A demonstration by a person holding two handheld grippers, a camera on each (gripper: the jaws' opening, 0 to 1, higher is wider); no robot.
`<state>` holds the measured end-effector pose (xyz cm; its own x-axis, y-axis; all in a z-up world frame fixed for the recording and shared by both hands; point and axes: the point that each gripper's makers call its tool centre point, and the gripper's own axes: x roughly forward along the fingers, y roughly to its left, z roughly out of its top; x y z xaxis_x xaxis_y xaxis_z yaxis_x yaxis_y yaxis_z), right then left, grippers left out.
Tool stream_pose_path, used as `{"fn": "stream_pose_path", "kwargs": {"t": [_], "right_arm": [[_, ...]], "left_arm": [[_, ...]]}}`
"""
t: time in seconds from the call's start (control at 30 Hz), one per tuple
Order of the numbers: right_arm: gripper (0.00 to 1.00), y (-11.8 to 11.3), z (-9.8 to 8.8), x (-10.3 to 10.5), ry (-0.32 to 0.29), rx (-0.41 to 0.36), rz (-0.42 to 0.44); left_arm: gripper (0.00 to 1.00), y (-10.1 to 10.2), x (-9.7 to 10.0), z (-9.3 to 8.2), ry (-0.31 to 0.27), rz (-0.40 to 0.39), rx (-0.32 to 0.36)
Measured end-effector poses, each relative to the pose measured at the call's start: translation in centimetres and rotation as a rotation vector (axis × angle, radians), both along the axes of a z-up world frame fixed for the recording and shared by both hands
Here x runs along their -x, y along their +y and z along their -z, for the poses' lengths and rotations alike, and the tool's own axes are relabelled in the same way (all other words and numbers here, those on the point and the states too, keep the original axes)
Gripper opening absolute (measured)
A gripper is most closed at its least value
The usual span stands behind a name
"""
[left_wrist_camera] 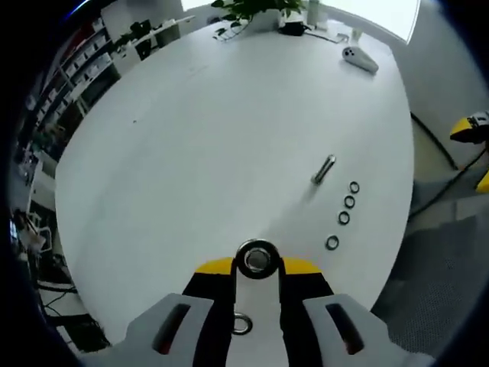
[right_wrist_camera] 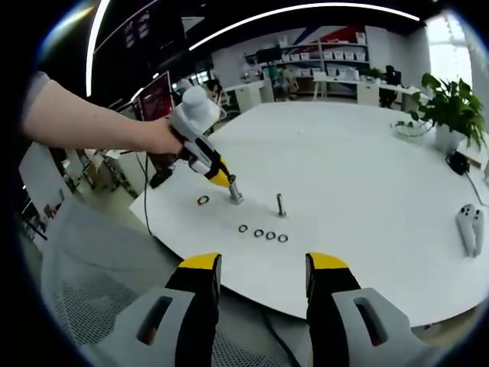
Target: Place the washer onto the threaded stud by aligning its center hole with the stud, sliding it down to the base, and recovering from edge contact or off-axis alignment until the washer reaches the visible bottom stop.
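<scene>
We are looking along the left tool (left_wrist_camera: 257, 269), whose yellow-tipped jaws are closing on a metal stud (left_wrist_camera: 256, 258) standing on the white desk (left_wrist_camera: 191, 153); from above we are seeing its round top between the tips. In the right gripper view the same tool (right_wrist_camera: 227, 183) is coming in from nine o'clock, held by a hand (right_wrist_camera: 160, 138), and its tips are pinching the stud (right_wrist_camera: 235, 191) upright on the desk (right_wrist_camera: 367, 168).

A loose washer (left_wrist_camera: 241, 324) is lying flat on the desk between the left tool's jaws, at six o'clock from the stud; in the right gripper view this washer (right_wrist_camera: 203, 200) is sitting just at nine o'clock from the stud, apart from it.

A second stud (left_wrist_camera: 324, 169) is standing at two o'clock from the held one, and a row of four washers (left_wrist_camera: 343, 215) is lying on the desk just beside it, at four o'clock. In the right gripper view that second stud (right_wrist_camera: 280, 205) is standing near the held one, with the four washers (right_wrist_camera: 263, 233) in a line below it.

The right tool (right_wrist_camera: 262, 267) is hanging over the desk's near edge with its jaws spread wide and nothing between them.

At the desk's far side we are seeing a potted plant (right_wrist_camera: 451, 107) and a white controller (right_wrist_camera: 467, 225).
</scene>
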<state>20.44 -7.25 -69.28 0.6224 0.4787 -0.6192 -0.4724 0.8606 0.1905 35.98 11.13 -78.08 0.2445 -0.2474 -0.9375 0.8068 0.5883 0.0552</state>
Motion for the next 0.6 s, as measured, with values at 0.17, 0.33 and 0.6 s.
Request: {"fn": "stream_pose_path", "kwargs": {"t": [0.17,0.33,0.6], "right_arm": [[0.46,0.1,0.0,0.0,0.0,0.001,-0.005],[0.46,0.0,0.1,0.0,0.001,0.002,-0.003],[0.46,-0.1,0.1,0.0,-0.001,0.0,0.002]], "left_arm": [[0.19,-0.2,0.1,1.2,0.023,0.026,-0.035],[0.19,-0.1,0.1,2.8,0.044,0.027,-0.059],[0.19,0.0,0.4,3.9,0.052,0.023,-0.079]]}}
